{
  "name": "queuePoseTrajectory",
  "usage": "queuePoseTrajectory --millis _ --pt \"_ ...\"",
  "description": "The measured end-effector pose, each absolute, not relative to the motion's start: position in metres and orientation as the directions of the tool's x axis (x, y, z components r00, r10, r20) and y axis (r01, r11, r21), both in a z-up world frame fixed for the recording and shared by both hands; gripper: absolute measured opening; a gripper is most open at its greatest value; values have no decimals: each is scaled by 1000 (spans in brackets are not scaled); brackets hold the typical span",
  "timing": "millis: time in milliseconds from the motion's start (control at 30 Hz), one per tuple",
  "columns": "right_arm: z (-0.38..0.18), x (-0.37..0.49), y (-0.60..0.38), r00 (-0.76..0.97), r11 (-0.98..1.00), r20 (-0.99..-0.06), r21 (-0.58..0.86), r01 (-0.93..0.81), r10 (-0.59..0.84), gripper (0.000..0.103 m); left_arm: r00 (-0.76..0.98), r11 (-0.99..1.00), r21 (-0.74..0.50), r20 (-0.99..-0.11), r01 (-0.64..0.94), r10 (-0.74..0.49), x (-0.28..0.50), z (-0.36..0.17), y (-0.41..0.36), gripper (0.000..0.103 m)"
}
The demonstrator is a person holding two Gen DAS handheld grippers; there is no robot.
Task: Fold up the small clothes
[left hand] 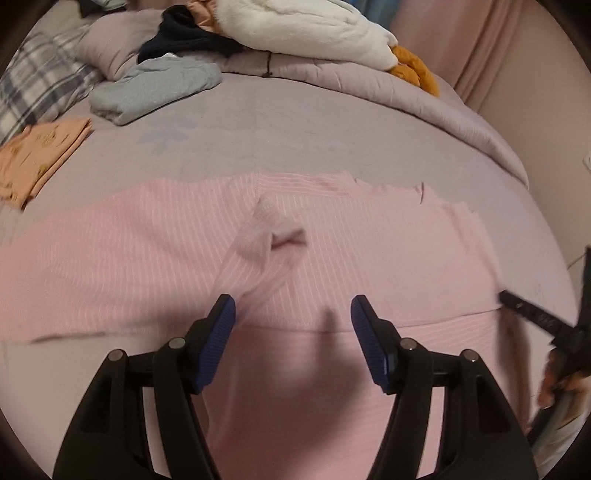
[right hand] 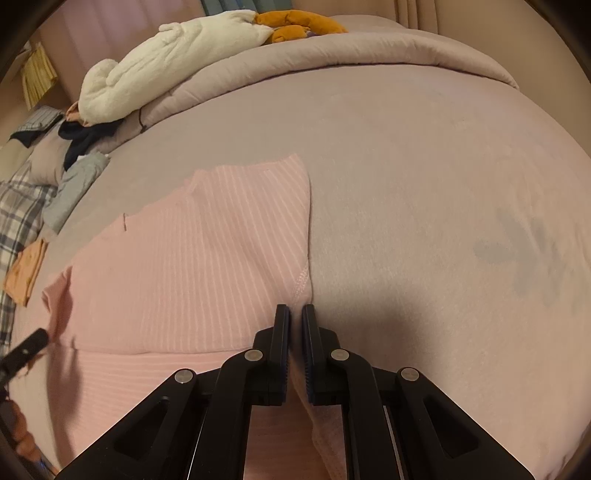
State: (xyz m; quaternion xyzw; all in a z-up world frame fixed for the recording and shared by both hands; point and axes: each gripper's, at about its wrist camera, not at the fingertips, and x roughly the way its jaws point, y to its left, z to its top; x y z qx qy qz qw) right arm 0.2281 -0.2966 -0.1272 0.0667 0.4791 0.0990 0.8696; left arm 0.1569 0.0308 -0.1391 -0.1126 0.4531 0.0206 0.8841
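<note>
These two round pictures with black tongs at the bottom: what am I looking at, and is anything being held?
Each picture comes from a fisheye camera on a hand-held gripper, looking along its two fingers; a person carries one in each hand. The left view shows the left gripper open, hovering over a pink striped garment spread on a bed. The right view shows the right gripper shut on that garment's edge. Farther back lie a folded orange cloth, a grey garment, a dark garment and a white plush.
</note>
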Motion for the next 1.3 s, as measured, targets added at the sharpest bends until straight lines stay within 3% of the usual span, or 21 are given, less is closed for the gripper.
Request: queuePoseTrajectory --millis 133,300,433,467,500,700,833,1000,1200,1267,1300 --pt "-127 228 -296 520 971 -820 213 -108 238 8 588 962 -184 -808 -203 -30 172 -150 54 58" --pt "-126 229 -296 517 971 -823 209 -111 236 8 574 944 -196 -819 -267 -8 187 -155 84 34" --pt "-127 230 -297 514 971 -824 211 -113 239 8 575 918 -286 -814 -276 -80 189 -163 102 18" --pt "-128 230 -297 513 970 -824 214 -112 241 8 580 911 -315 -807 -266 -110 187 -162 102 8" --pt "-128 230 -297 513 970 -824 216 -110 242 8 586 896 -356 -797 -265 -144 186 -161 106 7" --pt "-124 230 -297 523 971 -818 211 -113 239 8 628 842 -456 -754 -288 -194 169 -135 110 6" --pt "-127 232 -296 518 974 -825 201 -106 227 8 607 842 -412 -783 -348 -133 169 -138 124 6" --pt "-129 233 -293 514 977 -830 188 -105 215 8 583 808 -453 -794 -378 -173 166 -161 136 7" --pt "-128 235 -291 511 981 -838 166 -97 192 8 615 808 -459 -773 -370 -157 152 -141 141 6" --pt "-122 231 -292 522 983 -832 158 -96 185 8 648 807 -462 -750 -369 -133 139 -122 147 12" --pt "-118 230 -294 534 983 -826 157 -95 184 8 666 804 -459 -738 -378 -109 129 -110 151 23"
